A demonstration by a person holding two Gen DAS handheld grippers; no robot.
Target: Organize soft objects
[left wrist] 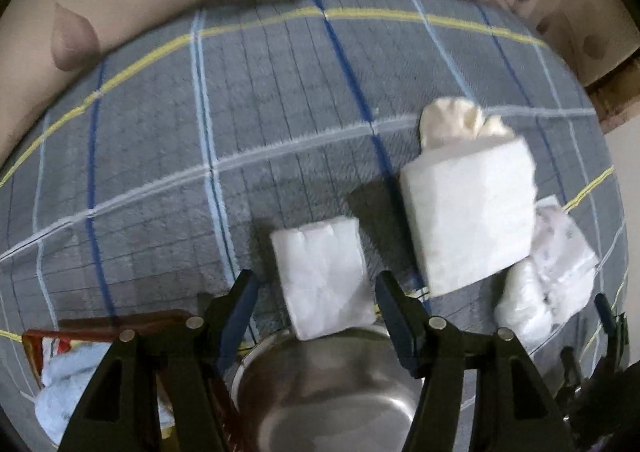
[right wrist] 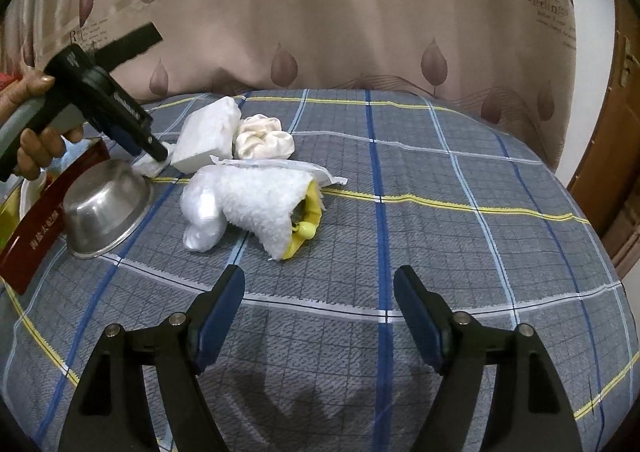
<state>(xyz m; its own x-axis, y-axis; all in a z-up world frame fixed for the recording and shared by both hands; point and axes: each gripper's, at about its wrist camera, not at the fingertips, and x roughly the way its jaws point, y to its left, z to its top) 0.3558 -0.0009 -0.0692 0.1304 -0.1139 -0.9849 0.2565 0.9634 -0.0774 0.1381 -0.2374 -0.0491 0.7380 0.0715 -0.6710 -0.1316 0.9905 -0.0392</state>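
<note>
We hover our left hand-held gripper (left wrist: 316, 292), jaws apart (right (right wrist: 320, 308) too), over the small white pad (left wrist: 324, 276); next, clamp it toward the steel bowl (left wrist: 332, 392) at 6 o'clock.

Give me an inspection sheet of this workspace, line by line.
Surface: grey plaid cloth with blue, white and yellow stripes, lying flat.
Job's things: small white pad between the left gripper's fingers; larger white pack; cream scrunched fabric; fluffy white-and-yellow item.
Clutter: steel bowl; red box beside it.
Grippers: left gripper open around the pad; right gripper open, empty, over bare cloth.
Cables: nothing seen.
Surroundings: beige leaf-print curtain behind; wooden door at right.
</note>
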